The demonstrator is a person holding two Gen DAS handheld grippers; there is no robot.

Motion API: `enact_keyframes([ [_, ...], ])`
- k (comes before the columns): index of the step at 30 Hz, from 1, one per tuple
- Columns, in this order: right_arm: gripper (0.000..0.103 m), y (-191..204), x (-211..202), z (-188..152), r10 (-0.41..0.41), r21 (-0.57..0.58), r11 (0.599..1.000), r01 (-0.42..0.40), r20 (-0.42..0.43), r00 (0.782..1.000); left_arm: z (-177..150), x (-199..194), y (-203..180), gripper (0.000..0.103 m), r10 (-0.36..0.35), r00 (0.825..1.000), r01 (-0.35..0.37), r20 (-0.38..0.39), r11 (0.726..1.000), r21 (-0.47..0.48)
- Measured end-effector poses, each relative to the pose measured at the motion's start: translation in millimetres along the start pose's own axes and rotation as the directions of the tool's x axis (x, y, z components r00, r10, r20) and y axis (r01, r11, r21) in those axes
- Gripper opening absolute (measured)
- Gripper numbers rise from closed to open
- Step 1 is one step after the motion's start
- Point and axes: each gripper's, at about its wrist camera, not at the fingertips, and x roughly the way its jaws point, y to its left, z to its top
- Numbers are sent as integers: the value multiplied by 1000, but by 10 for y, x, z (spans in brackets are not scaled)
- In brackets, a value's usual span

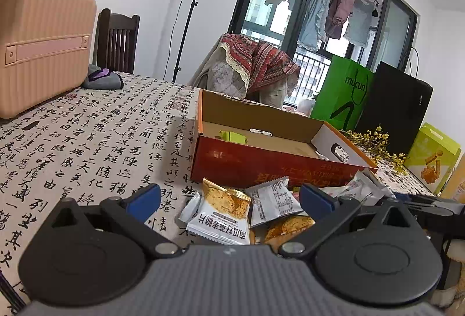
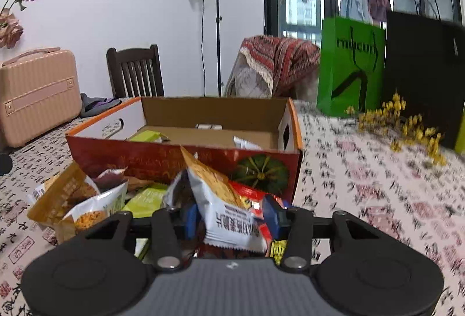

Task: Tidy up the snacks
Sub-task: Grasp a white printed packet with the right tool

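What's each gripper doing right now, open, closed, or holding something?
Left gripper: open, holding nothing, above the snack pile.
Right gripper: closed on a white and orange snack packet.

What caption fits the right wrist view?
Right tool shut on a white snack packet, before the open red box.

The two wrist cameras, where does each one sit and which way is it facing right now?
Left wrist: on the left gripper, aimed slightly down across the table at the snack pile and red box; its blue pads stand wide apart, empty.
Right wrist: on the right gripper, facing the same box head-on; its pads grip a white snack packet.
Shared: box, snack pile, green bag, lamp stand, pink case.
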Motion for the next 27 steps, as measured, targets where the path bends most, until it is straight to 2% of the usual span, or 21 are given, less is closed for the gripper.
enact_keyframes([
  [1,37,3,-18,10,0,-3,1000,0,13,1000,-1,-3,3,103,0,1000,0,0,1000,0],
  [3,17,-6,-49,27,5,4,1000,-5,25,1000,-3,-4,4,103,2,1000,-2,-1,1000,0],
  [5,11,-13,-79,24,2,17,1000,-3,37,999,-4,-3,14,103,6,1000,-6,-4,1000,0],
  [12,11,-86,-287,-48,-21,91,996,11,106,994,-4,101,-1,103,73,996,-71,-48,997,44],
  [15,11,-151,-342,-86,-35,129,991,18,135,990,-12,207,-89,103,109,991,-99,-80,988,118],
  [20,11,-255,-302,-135,-39,188,982,14,134,990,-89,393,-284,103,179,980,-152,-89,956,249],
  [23,11,-291,-272,-169,-39,207,978,12,126,991,-118,498,-358,92,197,976,-163,-93,942,293],
  [25,11,-297,-273,-190,-38,213,977,9,130,991,-133,568,-391,75,216,972,-176,-94,931,320],
  [27,11,-294,-271,-202,-35,212,977,6,135,990,-142,645,-401,72,224,969,-177,-108,927,330],
])
